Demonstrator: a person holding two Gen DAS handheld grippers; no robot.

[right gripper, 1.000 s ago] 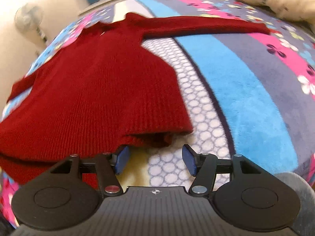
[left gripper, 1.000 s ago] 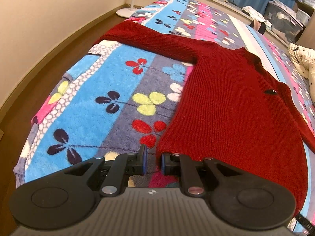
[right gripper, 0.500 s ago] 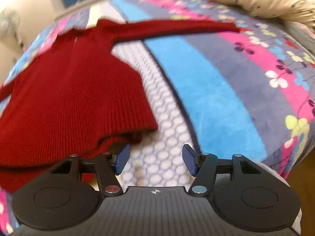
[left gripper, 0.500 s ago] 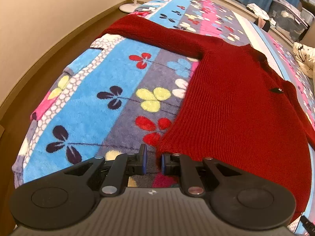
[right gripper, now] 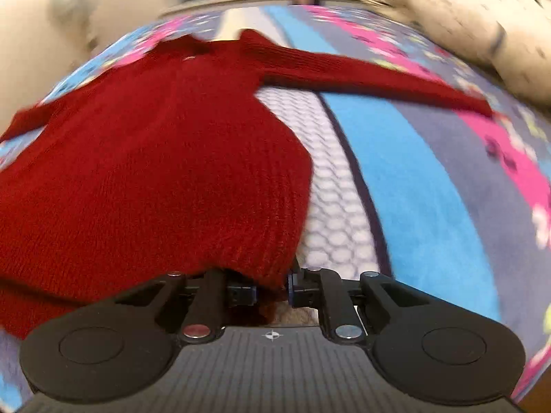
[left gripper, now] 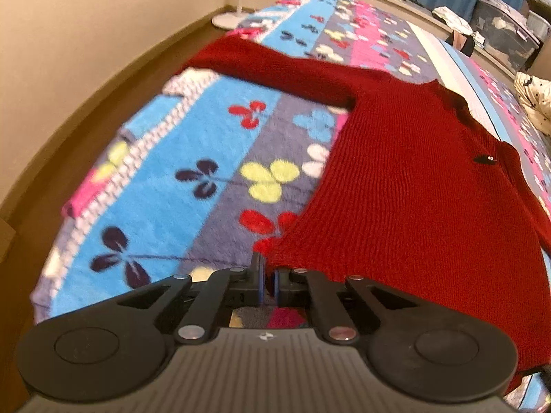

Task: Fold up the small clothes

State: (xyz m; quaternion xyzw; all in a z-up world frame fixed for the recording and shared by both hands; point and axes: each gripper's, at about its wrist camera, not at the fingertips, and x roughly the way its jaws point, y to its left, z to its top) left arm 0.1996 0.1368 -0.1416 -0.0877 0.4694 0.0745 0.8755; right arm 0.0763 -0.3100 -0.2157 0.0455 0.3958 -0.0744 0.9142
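Note:
A dark red knit sweater (left gripper: 406, 186) lies flat on the flowered blanket (left gripper: 193, 144), sleeves spread to both sides. My left gripper (left gripper: 268, 282) is shut on the sweater's left hem corner, which is lifted slightly. In the right wrist view the sweater (right gripper: 155, 158) fills the left half. My right gripper (right gripper: 272, 287) is shut on the right hem corner, with thick ribbed knit bunched between the fingers. The view is blurred by motion.
The blanket covers a bed; its left edge (left gripper: 69, 206) drops to a wooden floor and beige wall. A fan base (left gripper: 229, 20) stands at the far corner. A cream spotted quilt (right gripper: 482, 27) lies at the right. Storage boxes (left gripper: 506, 27) sit beyond the bed.
My right gripper went from wide open beside the hem to shut on the hem corner. My left gripper closed tighter on its corner and lifted it a little.

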